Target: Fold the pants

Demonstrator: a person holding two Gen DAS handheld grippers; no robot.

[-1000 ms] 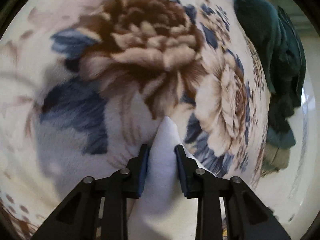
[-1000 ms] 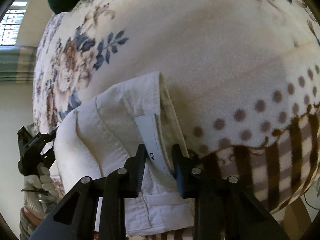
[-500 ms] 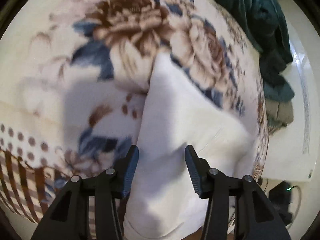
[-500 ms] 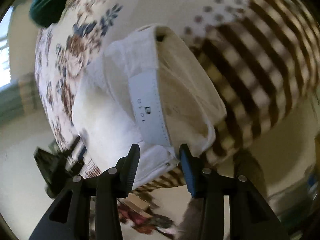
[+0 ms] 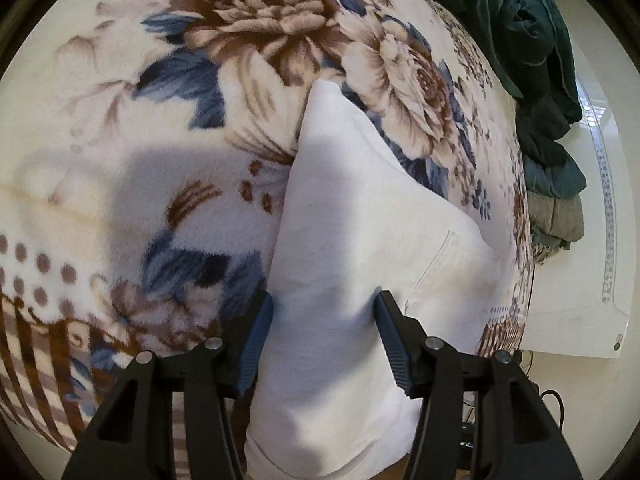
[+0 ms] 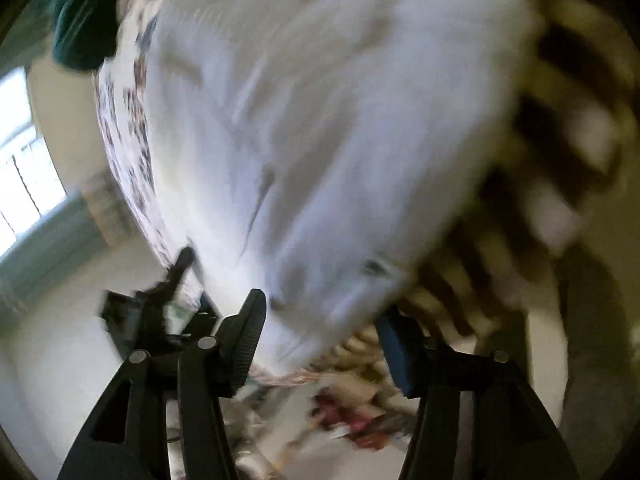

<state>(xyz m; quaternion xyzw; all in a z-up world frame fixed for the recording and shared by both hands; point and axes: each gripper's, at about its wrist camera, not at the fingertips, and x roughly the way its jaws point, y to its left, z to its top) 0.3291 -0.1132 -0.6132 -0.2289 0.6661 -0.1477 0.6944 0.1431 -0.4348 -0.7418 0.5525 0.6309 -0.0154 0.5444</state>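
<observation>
The white pants [image 5: 352, 220] lie folded into a long strip on the floral blanket [image 5: 160, 180]. My left gripper [image 5: 325, 332] hovers over their near end with its jaws opening. The cloth runs between the pads [image 5: 256, 336] without being pinched. The right wrist view is blurred by motion. There the pants [image 6: 320, 120] fill the middle, and their near corner sits between the fingers of my right gripper [image 6: 324, 328]. Its jaws are closing but still stand apart from the cloth. A dark blurred shape [image 6: 160, 304] at the left looks like the other gripper.
Dark green clothes [image 5: 520, 20] are heaped at the bed's far right, above a grey-olive bundle [image 5: 556, 220]. The blanket's brown striped border [image 6: 560, 140] hangs over the bed edge. Loose clutter [image 6: 352, 412] lies on the floor below. A window [image 6: 24, 160] shows at the left.
The left gripper let go of the pants' tip, drew back and opened wider. The right gripper released the waistband and swung fast along the bed edge, so its view is now blurred.
</observation>
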